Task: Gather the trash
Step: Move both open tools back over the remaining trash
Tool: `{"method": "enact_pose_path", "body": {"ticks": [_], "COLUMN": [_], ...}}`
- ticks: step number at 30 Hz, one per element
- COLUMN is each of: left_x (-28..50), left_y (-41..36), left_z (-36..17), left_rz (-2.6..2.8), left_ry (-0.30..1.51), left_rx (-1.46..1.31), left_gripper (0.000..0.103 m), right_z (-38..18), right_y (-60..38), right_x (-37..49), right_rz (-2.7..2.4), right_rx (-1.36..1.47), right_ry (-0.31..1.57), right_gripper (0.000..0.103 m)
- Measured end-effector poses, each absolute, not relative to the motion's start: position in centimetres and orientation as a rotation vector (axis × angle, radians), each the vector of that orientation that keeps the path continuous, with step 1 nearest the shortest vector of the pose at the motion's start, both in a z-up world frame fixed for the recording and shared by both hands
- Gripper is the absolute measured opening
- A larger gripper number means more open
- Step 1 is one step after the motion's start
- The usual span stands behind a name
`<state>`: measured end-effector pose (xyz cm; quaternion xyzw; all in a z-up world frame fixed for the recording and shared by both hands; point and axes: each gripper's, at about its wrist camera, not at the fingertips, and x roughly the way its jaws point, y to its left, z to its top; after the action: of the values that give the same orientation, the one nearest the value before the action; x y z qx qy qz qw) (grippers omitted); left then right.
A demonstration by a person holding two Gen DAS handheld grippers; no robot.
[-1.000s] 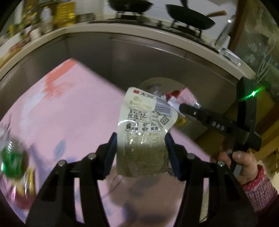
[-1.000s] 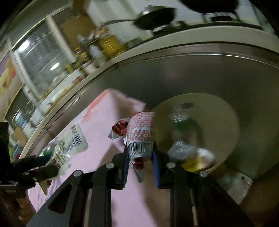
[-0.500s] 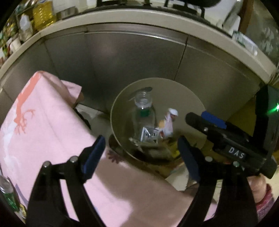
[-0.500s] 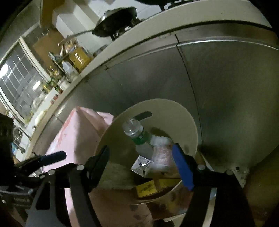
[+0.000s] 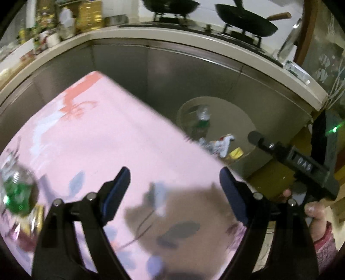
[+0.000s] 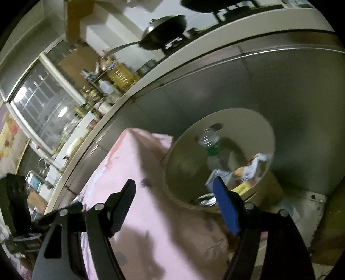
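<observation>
A round beige trash bin (image 5: 243, 120) (image 6: 265, 131) stands on the floor past the table's far corner. It holds a clear plastic bottle (image 6: 212, 148), crumpled wrappers (image 5: 217, 145) (image 6: 250, 168) and a yellow packet (image 5: 236, 153). My left gripper (image 5: 174, 189) is open and empty above the pink tablecloth (image 5: 103, 137). My right gripper (image 6: 174, 204) is open and empty over the table's corner, near the bin; it also shows in the left wrist view (image 5: 254, 137). A green-labelled bottle (image 5: 18, 193) and snack wrappers (image 5: 32, 221) lie on the cloth at the left.
Steel cabinet fronts (image 5: 172, 71) curve behind the table and bin. The counter above carries woks (image 5: 245, 21), oil bottles (image 5: 89, 16) and jars. The left gripper shows at the left edge of the right wrist view (image 6: 62, 212).
Both grippers held wrappers one second ago, opened over the bin and dropped them in. Now both are open and empty, and have drawn back over the table.
</observation>
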<state>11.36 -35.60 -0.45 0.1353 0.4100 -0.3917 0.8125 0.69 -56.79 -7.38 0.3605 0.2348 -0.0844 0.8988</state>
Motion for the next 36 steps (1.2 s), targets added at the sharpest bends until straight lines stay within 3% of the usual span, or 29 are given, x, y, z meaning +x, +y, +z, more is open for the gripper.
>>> {"method": "enact_pose_path", "body": {"ticks": [22, 36], "left_x": [8.8, 9.6], "left_y": [-13.6, -5.7], "left_z": [0.8, 0.0], "left_rz": [-0.338, -0.201], "left_ry": [0.745, 0.762], "left_rx": [0.230, 0.148], "left_gripper": [0.081, 0.081], "right_z": [-3.3, -3.3], "right_y": [-39.2, -31.3], "right_x": [3.1, 5.7], "right_rz": [0.071, 0.184], "right_rx": [0.631, 0.532], "right_ry": [0.596, 0.699], "right_gripper": [0.071, 0.071]}}
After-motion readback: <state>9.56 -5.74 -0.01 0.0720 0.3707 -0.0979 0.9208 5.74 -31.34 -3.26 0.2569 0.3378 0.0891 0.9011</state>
